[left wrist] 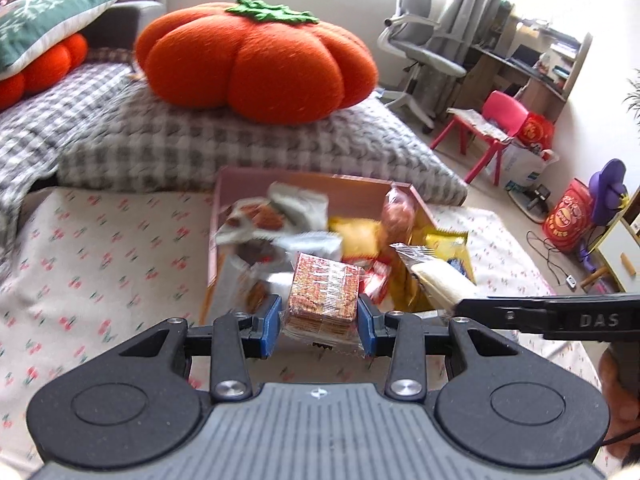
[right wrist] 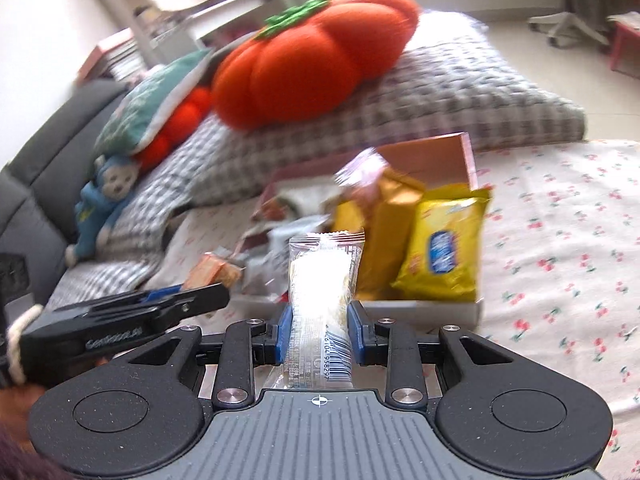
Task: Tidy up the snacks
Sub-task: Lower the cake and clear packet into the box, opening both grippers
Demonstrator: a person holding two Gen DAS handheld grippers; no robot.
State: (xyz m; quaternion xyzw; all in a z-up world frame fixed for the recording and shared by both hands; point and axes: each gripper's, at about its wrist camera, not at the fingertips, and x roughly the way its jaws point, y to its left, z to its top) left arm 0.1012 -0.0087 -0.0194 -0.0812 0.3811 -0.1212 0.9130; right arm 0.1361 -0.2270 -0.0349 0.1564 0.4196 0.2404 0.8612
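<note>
My left gripper (left wrist: 319,322) is shut on a square red-orange wrapped cracker pack (left wrist: 323,294), held just in front of a pink cardboard box (left wrist: 320,188) full of snack bags. My right gripper (right wrist: 319,334) is shut on a long clear-wrapped white wafer bar (right wrist: 322,280) that stands upright between its blue pads. In the left wrist view that wafer bar (left wrist: 438,280) and the right gripper's black arm come in from the right, over the box's near right corner. In the right wrist view the box (right wrist: 466,156) holds a yellow biscuit bag (right wrist: 444,248) and a gold pack (right wrist: 390,232).
The box sits on a white cherry-print cloth (left wrist: 100,256). Behind it lie a grey checked blanket (left wrist: 200,140) and a big orange pumpkin cushion (left wrist: 256,60). A blue plush toy (right wrist: 106,204) rests at the left. An office chair (left wrist: 420,40) and a red child's chair (left wrist: 492,128) stand on the floor.
</note>
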